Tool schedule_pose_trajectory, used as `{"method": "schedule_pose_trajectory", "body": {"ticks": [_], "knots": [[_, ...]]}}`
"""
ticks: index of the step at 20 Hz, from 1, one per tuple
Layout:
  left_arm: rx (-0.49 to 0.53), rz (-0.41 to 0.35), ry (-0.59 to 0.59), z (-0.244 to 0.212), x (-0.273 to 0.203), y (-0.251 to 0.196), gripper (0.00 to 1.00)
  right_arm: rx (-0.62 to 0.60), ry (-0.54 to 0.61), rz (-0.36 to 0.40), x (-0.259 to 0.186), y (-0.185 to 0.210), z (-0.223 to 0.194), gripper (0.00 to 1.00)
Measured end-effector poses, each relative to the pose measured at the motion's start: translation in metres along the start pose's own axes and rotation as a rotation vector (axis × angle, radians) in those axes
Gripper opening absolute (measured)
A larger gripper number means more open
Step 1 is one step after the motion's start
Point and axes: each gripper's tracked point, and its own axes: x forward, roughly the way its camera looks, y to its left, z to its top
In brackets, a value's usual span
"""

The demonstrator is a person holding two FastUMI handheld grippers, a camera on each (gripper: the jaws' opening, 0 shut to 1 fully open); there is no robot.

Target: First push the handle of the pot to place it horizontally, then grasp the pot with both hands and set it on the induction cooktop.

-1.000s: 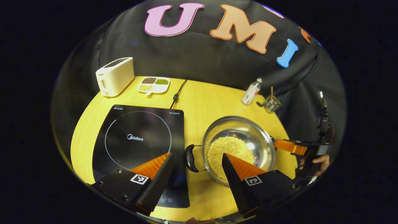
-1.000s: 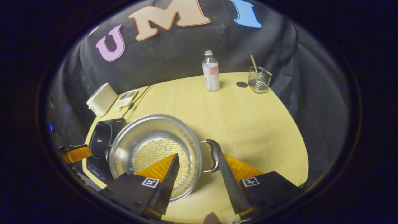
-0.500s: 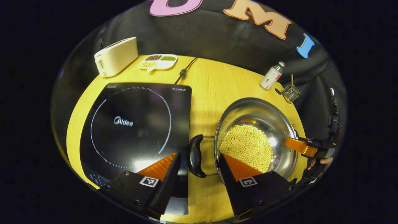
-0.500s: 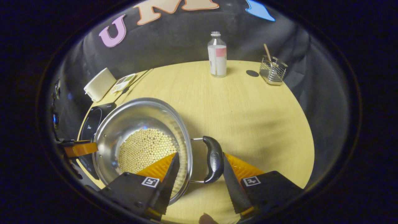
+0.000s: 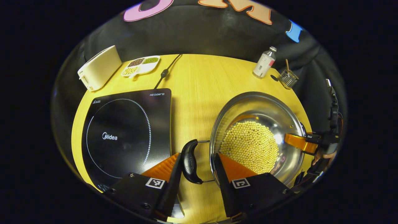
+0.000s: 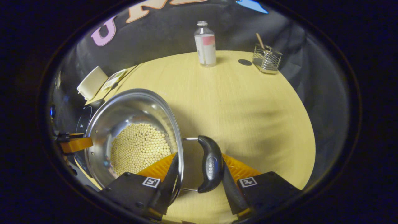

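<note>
Steel pot, its bottom covered with pale beans, sits on the yellow table just right of the black cooktop. In the left gripper view, the left gripper is spread around the pot's left handle, one finger outside it, the other inside the rim. In the right gripper view, the right gripper is likewise spread around the right handle. A toaster, bottle and wire basket stand at the table's far edge.
</note>
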Motion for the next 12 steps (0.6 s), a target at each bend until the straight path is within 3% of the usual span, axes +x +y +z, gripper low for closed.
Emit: {"method": "schedule_pose_trajectory", "body": {"ticks": [1,3,4,6,8,9,12], "knots": [[-0.007,0.013,0.014,-0.003,0.007,0.003,0.64,-0.001,-0.002,-0.004,0.004,-0.001,-0.001,0.66],[-0.014,0.024,0.023,-0.004,0.01,0.003,0.64,-0.008,-0.005,-0.027,0.005,-0.003,-0.002,0.65],[-0.015,0.019,0.02,-0.003,0.012,0.003,0.65,-0.005,-0.008,-0.029,0.005,-0.002,0.0,0.7],[-0.031,0.001,0.026,-0.006,0.017,0.002,0.64,0.051,0.003,-0.019,0.006,-0.002,0.0,0.62],[-0.055,-0.003,0.02,-0.005,0.018,0.003,0.63,0.088,0.022,-0.003,0.007,-0.001,-0.001,0.64],[-0.056,-0.005,0.024,-0.006,0.016,0.003,0.61,0.094,0.025,-0.003,0.003,-0.001,0.0,0.56],[-0.069,0.008,-0.007,-0.002,0.0,0.005,0.57,0.12,0.026,0.016,-0.007,0.004,0.007,0.51]]}}
